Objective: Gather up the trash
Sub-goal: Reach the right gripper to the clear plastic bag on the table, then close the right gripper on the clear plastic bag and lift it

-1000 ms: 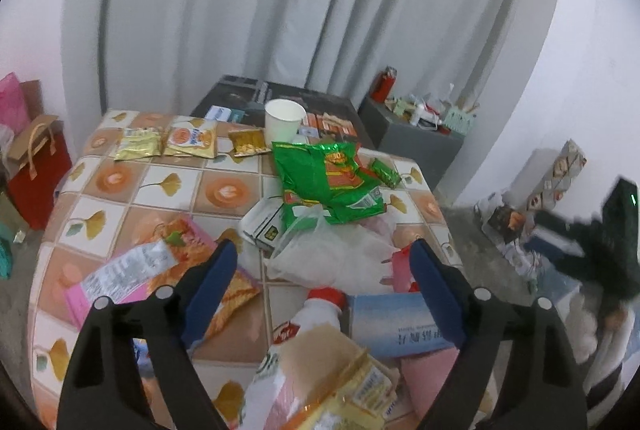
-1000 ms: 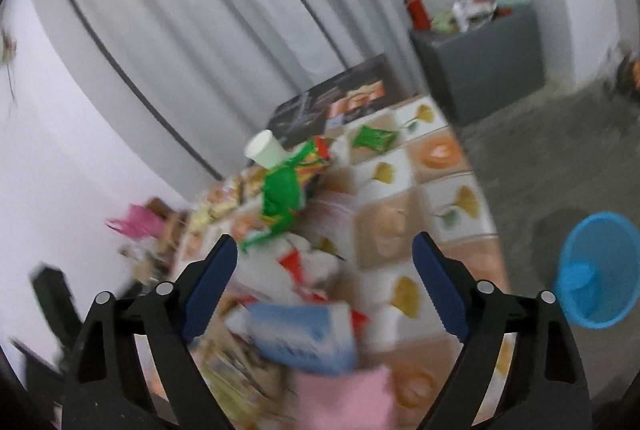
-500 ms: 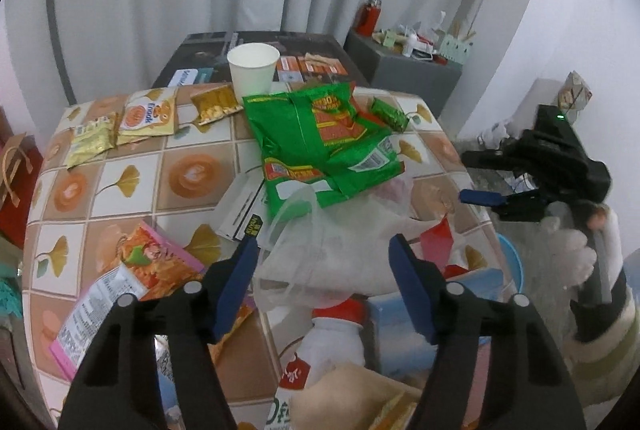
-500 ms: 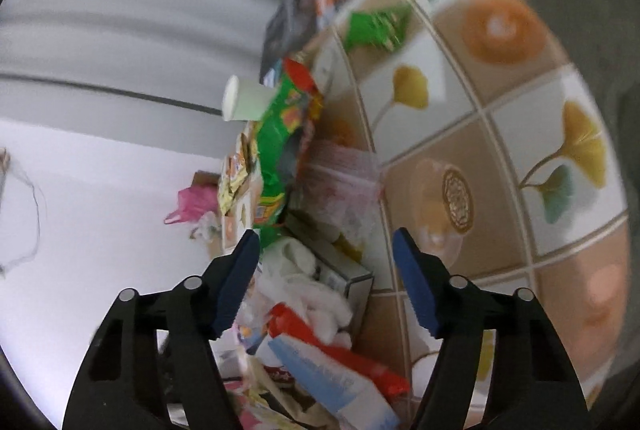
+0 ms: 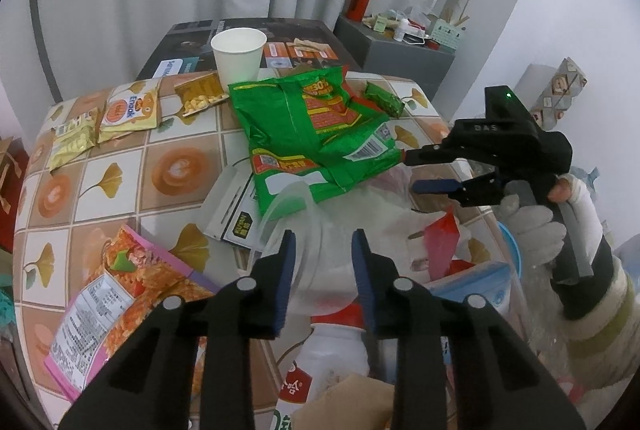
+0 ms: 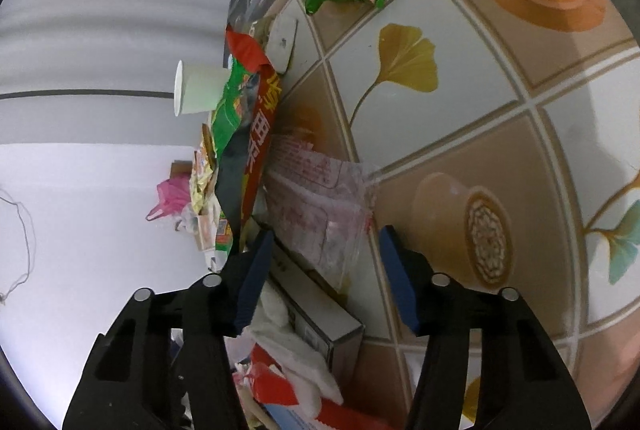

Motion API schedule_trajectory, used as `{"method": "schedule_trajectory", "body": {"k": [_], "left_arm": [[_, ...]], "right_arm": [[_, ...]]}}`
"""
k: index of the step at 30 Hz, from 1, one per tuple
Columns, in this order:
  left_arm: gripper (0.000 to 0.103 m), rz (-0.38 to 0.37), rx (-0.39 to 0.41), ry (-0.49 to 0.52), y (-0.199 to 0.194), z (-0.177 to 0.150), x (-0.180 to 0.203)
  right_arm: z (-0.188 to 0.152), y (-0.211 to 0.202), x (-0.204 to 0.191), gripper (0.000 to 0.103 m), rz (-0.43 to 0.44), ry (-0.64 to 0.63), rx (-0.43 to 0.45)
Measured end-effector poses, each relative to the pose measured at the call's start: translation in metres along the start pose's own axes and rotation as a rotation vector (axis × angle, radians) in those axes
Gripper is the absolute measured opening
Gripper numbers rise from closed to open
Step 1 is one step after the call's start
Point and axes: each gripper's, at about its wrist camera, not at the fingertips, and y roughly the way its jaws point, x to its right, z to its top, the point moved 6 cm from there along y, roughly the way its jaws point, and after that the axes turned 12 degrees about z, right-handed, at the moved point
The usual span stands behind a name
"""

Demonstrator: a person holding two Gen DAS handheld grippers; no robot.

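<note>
Trash litters a tiled table [image 5: 100, 170]. My left gripper [image 5: 323, 262] hangs low over a clear plastic bag [image 5: 320, 222]. Its jaws are closing with the bag's loose rim between them, and the pads do not visibly pinch it. A big green snack bag [image 5: 312, 126] lies just beyond. My right gripper [image 5: 416, 170], held by a gloved hand [image 5: 528, 226], reaches in from the right. In the right wrist view, rolled sideways, the right gripper [image 6: 324, 262] is closing around a crinkled pink-printed wrapper [image 6: 320, 198] beside a white box [image 6: 320, 318], with the pads clear of both.
A paper cup [image 5: 238, 54], yellow snack packets [image 5: 128, 110], a small green packet [image 5: 384, 98], a pink noodle packet [image 5: 120, 290], a red-capped white bottle [image 5: 336, 342] and a blue tissue pack [image 5: 476, 290] lie around. A blue bin [image 5: 510, 254] stands below the table's right edge.
My left gripper has moved forward and down onto the clear bag, its jaws narrowing. The right gripper swung down to the table, rolled over, narrowed, and came into the left view.
</note>
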Motion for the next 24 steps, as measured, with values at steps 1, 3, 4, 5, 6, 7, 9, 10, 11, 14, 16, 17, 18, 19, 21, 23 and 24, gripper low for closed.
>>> {"method": "schedule_trajectory", "body": {"k": [1, 3, 4, 5, 6, 7, 9, 10, 11, 14, 16, 17, 18, 19, 21, 23, 24], "left_arm": [[0.024, -0.002, 0.002, 0.002, 0.000, 0.000, 0.000], [0.021, -0.007, 0.004, 0.006, -0.001, 0.000, 0.001], [0.020, -0.010, 0.006, 0.010, -0.001, 0.001, 0.002], [0.018, -0.010, 0.007, 0.011, -0.001, 0.001, 0.003], [0.018, -0.011, 0.008, 0.012, -0.001, 0.002, 0.003], [0.017, -0.012, 0.009, 0.012, -0.001, 0.001, 0.004], [0.016, -0.016, 0.011, 0.011, -0.001, 0.002, 0.005], [0.015, -0.015, 0.010, 0.011, -0.001, 0.002, 0.005], [0.014, -0.014, 0.011, 0.010, -0.001, 0.002, 0.005], [0.010, -0.012, 0.015, 0.006, -0.002, 0.001, 0.005], [0.009, -0.010, 0.018, -0.002, -0.004, 0.002, 0.003], [0.008, -0.010, 0.022, -0.006, -0.006, 0.002, 0.002], [0.008, -0.008, 0.026, -0.010, -0.007, 0.003, 0.001], [0.007, -0.005, 0.032, -0.014, -0.009, 0.004, 0.000], [0.006, -0.003, 0.040, -0.020, -0.011, 0.004, -0.002], [0.006, -0.001, 0.046, -0.024, -0.012, 0.004, -0.005], [0.007, 0.000, 0.047, -0.025, -0.013, 0.003, -0.006]], "right_arm": [[0.001, 0.001, 0.000, 0.045, -0.008, 0.000, 0.001], [0.003, 0.004, 0.002, 0.036, -0.024, 0.001, -0.001], [0.003, 0.005, 0.002, 0.030, -0.032, 0.003, -0.001], [0.004, 0.005, 0.004, 0.026, -0.041, 0.005, -0.002], [0.005, 0.006, 0.006, 0.021, -0.051, 0.009, -0.004], [0.006, 0.007, 0.008, 0.014, -0.053, 0.017, -0.005], [0.006, 0.006, 0.015, 0.007, -0.057, 0.026, -0.005], [0.007, 0.006, 0.017, 0.006, -0.049, 0.031, -0.003], [0.006, 0.007, 0.018, 0.003, -0.047, 0.033, -0.001], [0.008, 0.004, 0.021, 0.000, -0.040, 0.026, 0.015], [0.009, -0.002, 0.021, 0.000, -0.026, 0.016, 0.031], [0.008, -0.006, 0.021, 0.000, -0.023, 0.010, 0.038], [0.007, -0.009, 0.020, 0.000, -0.023, 0.005, 0.045], [0.008, -0.015, 0.018, 0.000, -0.026, -0.011, 0.058], [0.005, -0.026, 0.010, 0.000, -0.029, -0.061, 0.067], [0.007, -0.025, -0.008, 0.007, -0.068, -0.183, 0.061], [0.007, -0.025, -0.016, 0.023, -0.124, -0.261, 0.055]]}}
